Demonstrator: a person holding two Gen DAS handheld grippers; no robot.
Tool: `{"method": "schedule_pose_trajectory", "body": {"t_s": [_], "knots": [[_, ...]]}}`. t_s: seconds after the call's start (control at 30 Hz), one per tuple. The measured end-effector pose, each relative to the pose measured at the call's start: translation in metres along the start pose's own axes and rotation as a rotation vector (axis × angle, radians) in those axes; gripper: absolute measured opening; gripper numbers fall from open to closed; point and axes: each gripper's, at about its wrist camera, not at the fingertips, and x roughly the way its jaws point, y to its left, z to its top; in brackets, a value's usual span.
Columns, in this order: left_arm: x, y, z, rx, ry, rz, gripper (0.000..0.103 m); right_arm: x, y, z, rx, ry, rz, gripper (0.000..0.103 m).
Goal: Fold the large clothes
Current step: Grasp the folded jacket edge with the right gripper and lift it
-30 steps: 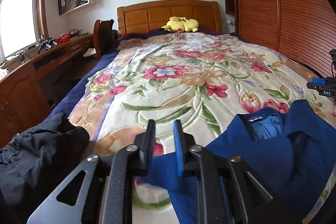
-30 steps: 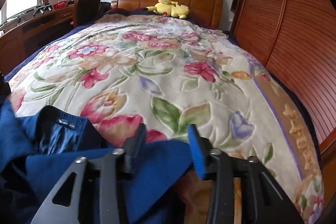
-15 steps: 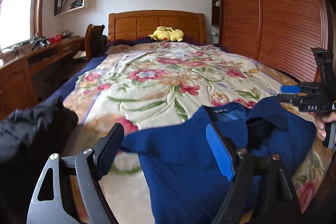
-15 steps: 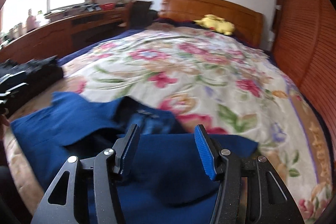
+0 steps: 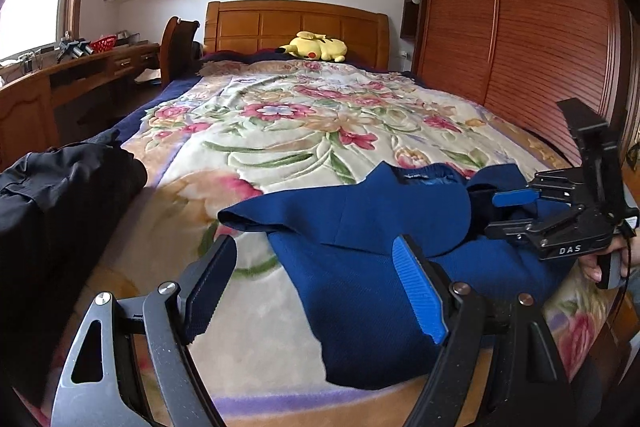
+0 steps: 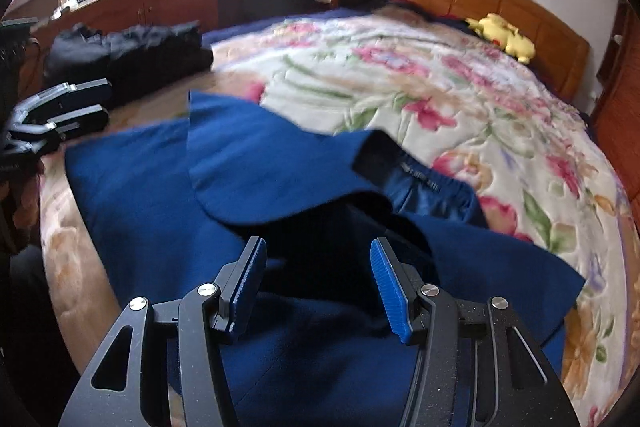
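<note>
Blue woven cloth fills the near end of the bed: a large dark-blue garment lies spread on the floral plush blanket, its collar with a small label turned toward the wooden headboard. One front panel is folded back over the body, making a loose flap whose corner lies on the blanket at the left of the left wrist view.

The left claw stands wide, its jaws having just opened. The garment's lower left part lies below and between the blue ribbed pads, which do not press on it.

The right claw is about half open, hanging over the garment's dark inner fold near the collar. Its pads are clear of the cloth, with nothing clamped. In the left wrist view the same claw comes in from the right edge, held by a person's hand whose fingertips show beneath its black frame.

A heap of black clothing sits on the left edge of the bed, well apart from the blue garment. A yellow plush toy lies at the headboard. A wooden desk surface runs along the window wall, and a slatted wooden wardrobe closes the right side.
</note>
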Motion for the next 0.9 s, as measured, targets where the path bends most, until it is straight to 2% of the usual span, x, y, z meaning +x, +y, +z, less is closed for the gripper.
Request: {"method": "schedule_pose_trajectory", "body": {"t_s": [0.17, 0.4, 0.47, 0.5, 0.53, 0.67, 0.9], "knots": [[0.005, 0.003, -0.006, 0.009, 0.02, -0.017, 0.081, 0.026, 0.003, 0.004, -0.037, 0.086, -0.03, 0.056], [0.005, 0.001, -0.007, 0.026, 0.025, -0.03, 0.081, 0.067, 0.005, 0.027, -0.14, 0.166, -0.129, 0.055], [0.005, 0.001, -0.008, 0.025, 0.027, -0.036, 0.081, 0.079, 0.005, 0.031, -0.168, 0.187, -0.147, 0.028], [0.005, 0.001, -0.008, 0.025, 0.028, -0.039, 0.081, 0.085, 0.005, 0.033, -0.183, 0.192, -0.155, 0.022], [0.005, 0.001, -0.008, 0.025, 0.029, -0.041, 0.081, 0.087, 0.004, 0.035, -0.188, 0.188, -0.147, 0.008], [0.006, 0.0, -0.008, 0.029, 0.032, -0.043, 0.081, 0.082, -0.001, 0.054, -0.174, 0.12, -0.173, 0.004], [0.008, 0.001, -0.009, 0.029, 0.039, -0.048, 0.081, 0.088, -0.014, 0.089, -0.148, 0.036, -0.244, 0.003]]}}
